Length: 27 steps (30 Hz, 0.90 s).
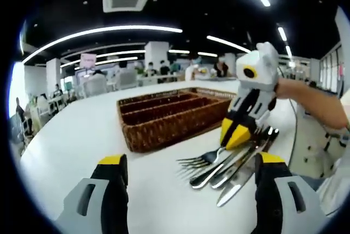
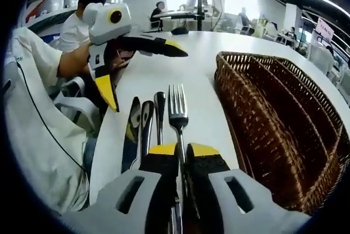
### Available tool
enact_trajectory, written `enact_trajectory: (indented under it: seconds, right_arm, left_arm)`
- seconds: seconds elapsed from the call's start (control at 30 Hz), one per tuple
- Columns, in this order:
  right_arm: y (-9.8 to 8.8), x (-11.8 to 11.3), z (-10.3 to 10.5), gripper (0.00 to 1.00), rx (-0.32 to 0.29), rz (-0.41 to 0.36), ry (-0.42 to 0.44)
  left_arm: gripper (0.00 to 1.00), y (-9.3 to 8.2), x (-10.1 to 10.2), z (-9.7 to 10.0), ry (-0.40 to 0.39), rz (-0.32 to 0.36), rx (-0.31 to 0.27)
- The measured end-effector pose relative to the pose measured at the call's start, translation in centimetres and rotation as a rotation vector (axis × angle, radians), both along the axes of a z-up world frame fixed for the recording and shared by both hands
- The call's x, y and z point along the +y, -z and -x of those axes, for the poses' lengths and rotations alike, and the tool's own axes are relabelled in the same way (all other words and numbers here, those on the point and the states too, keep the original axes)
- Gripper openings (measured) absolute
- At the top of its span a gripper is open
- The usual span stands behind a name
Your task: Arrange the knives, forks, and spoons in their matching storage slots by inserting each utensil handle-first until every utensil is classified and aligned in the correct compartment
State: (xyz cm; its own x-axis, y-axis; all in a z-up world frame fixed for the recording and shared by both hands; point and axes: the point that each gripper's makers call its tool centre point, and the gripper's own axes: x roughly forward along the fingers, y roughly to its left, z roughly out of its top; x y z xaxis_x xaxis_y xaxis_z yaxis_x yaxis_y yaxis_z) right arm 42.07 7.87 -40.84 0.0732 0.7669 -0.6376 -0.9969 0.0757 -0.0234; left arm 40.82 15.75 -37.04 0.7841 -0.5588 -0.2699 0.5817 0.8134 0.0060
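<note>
R gripper (image 2: 183, 149) pinching fork (image 2: 178, 115) by handle, tines pointing fwd; wicker tray (image 2: 306, 119) just to its right, slots roughly parallel w/ fork. L gripper (image 1: 191, 168) spread, empty, farther off.

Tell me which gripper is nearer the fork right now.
Right. The right gripper is shut on the fork, clamping its handle. The left gripper hangs open above the table, apart from the fork.
</note>
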Motion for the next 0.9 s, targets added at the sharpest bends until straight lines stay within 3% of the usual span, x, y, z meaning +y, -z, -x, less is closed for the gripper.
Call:
enact_trajectory:
  seconds: [0.2,0.27,0.37,0.47,0.7,0.9]
  right_arm:
    - [-0.4,-0.2,0.2,0.04,0.003,0.005,-0.041]
    - [-0.5,-0.1,0.0,0.03,-0.007,-0.003,-0.044]
    - [-0.6,-0.2,-0.6,0.03,-0.077,0.013,-0.034]
    - [-0.5,-0.4,-0.1,0.03,-0.080,0.026,-0.038]
    - [-0.4,-0.8,-0.8,0.03,-0.084,0.036,-0.031]
    - [-1.7,-0.9,-1.3,0.03,-0.129,0.011,-0.020]
  left_arm:
    - [0.97,0.3,-0.2,0.4,0.005,-0.003,0.010]
    - [0.97,0.6,-0.3,0.5,0.004,-0.002,0.014]
    - [0.97,1.0,-0.3,0.7,0.003,0.002,0.025]
    - [0.97,1.1,-0.1,0.6,-0.015,0.038,0.031]
    - [0.97,1.2,0.0,0.5,-0.020,0.034,0.031]
    - [0.96,1.2,-0.4,0.6,-0.017,0.044,0.030]
